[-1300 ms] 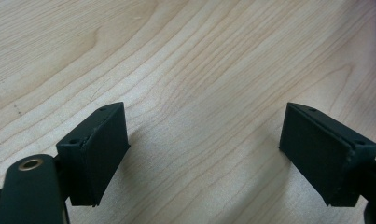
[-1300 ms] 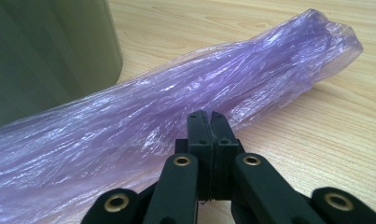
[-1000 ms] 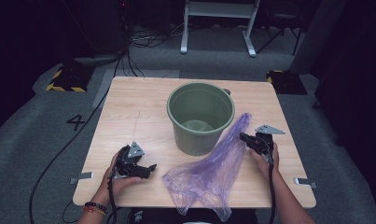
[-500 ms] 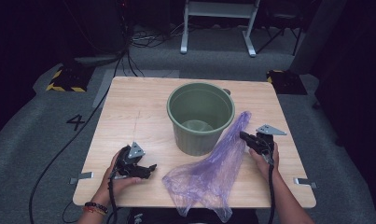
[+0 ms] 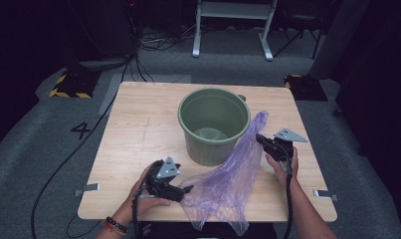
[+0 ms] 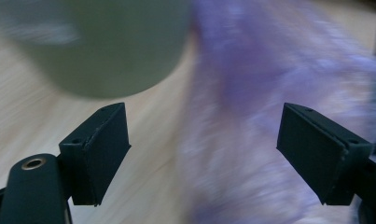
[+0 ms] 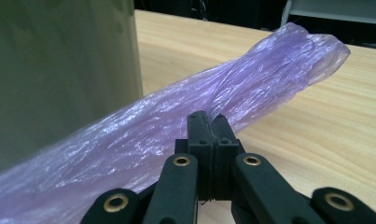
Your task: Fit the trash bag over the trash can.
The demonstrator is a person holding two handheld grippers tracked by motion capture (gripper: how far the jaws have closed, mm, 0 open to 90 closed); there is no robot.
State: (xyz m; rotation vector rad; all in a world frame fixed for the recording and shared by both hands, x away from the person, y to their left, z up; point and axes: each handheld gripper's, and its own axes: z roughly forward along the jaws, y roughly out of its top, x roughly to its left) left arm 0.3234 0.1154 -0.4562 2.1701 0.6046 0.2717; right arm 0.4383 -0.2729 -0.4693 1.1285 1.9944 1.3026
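Purple bag stretched beside the bucket

The right gripper point(image 7: 206, 122) pinches the upper end of the purple plastic bag point(image 5: 233, 169) with its jaws fully closed; the bag slopes down past the green bucket point(image 5: 214, 124) to the table point(image 5: 138, 129) edge, where the left gripper point(image 6: 202, 149) faces it, jaws wide apart and holding nothing.

Dim surroundings, motion-blurred left gripper view

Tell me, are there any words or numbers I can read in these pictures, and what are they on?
"4": a dark number on the grey floor, left of the wooden table.
No words, labels or brands can be read on the green bucket, the purple plastic bag or either hand-held gripper.
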